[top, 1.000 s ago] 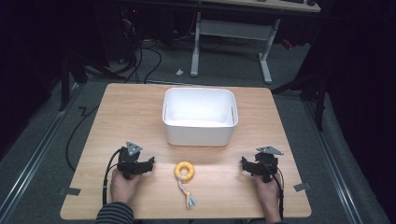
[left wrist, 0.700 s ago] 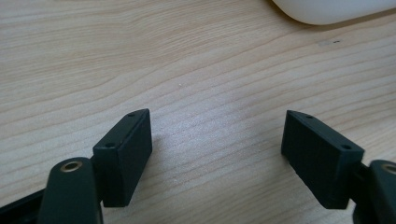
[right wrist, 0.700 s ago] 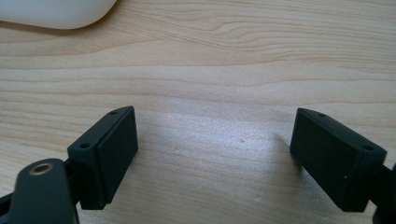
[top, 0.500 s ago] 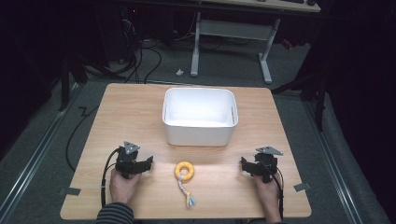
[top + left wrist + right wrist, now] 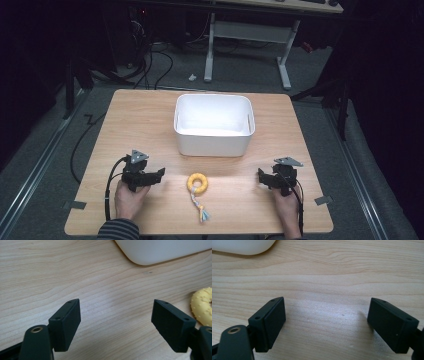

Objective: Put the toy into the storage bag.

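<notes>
In the lower middle of the high view, a yellow nubbed rubber ring with a short knotted rope tail (image 5: 198,183) is seen lying flat on the light wooden table (image 5: 140,115), between the two hand-held grippers and just below the white rectangular plastic bin (image 5: 213,124), which is set at the centre of the frame. The ring is touched by nothing. The left gripper (image 5: 159,174) is held low over the table at the lower left, its jaws pointed toward the ring; in the left gripper view its jaws are spread wide with bare wood between them, having just eased slightly inward, and the ring (image 5: 202,305) is caught at the right edge, outside the right-hand jaw. The right gripper (image 5: 262,178) is held at the lower right, likewise released, with nothing but table between its jaws in the right gripper view.

The work in hand is judged to be picking up the ring, probably for the bin. Several risks are foreseen. If the left gripper is advanced as now aimed, the ring may be struck by the outer jaw and pushed away rather than enclosed. A grip taken on the curved, knobbly rubber may slip. The dangling rope tail may be snagged on the bin's rim.
</notes>
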Tool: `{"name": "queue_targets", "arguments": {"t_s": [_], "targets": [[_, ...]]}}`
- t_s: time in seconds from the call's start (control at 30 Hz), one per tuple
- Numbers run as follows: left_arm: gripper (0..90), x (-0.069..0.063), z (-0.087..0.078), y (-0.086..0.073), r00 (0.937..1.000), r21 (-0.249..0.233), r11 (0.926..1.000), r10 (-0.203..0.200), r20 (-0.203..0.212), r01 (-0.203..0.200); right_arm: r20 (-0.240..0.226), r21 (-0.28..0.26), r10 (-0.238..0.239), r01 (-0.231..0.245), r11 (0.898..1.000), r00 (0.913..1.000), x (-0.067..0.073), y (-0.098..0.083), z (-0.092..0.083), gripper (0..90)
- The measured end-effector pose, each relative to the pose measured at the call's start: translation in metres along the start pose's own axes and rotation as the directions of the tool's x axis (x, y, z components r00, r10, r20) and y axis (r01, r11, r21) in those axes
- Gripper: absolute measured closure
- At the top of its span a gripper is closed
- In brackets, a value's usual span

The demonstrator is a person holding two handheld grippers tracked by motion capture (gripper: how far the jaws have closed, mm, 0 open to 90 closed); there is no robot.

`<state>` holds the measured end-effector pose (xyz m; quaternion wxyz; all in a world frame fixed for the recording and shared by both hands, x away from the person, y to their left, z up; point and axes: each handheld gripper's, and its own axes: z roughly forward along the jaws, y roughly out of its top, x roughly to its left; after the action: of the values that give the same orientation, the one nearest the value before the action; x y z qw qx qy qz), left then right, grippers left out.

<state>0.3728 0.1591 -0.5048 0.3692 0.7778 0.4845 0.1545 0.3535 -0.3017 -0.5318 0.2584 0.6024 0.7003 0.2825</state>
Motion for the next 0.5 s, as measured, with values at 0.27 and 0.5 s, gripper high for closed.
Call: {"name": "queue_targets", "arguments": {"t_s": [0.27, 0.5], "targets": [[25.6, -0.01, -0.005, 0.008, 0.9992, 0.047, 0.9986, 0.021, 0.035, -0.023, -0.002, 0.001, 0.001, -0.001, 1.0, 1.0, 0.0, 0.0, 0.0, 15.1], [26.2, -0.019, -0.006, 0.012, 0.9979, 0.051, 0.9976, 0.044, 0.048, -0.047, -0.003, 0.0, -0.003, 0.003, 1.0, 1.0, 0.0, 0.0, 0.0, 15.1]]}}
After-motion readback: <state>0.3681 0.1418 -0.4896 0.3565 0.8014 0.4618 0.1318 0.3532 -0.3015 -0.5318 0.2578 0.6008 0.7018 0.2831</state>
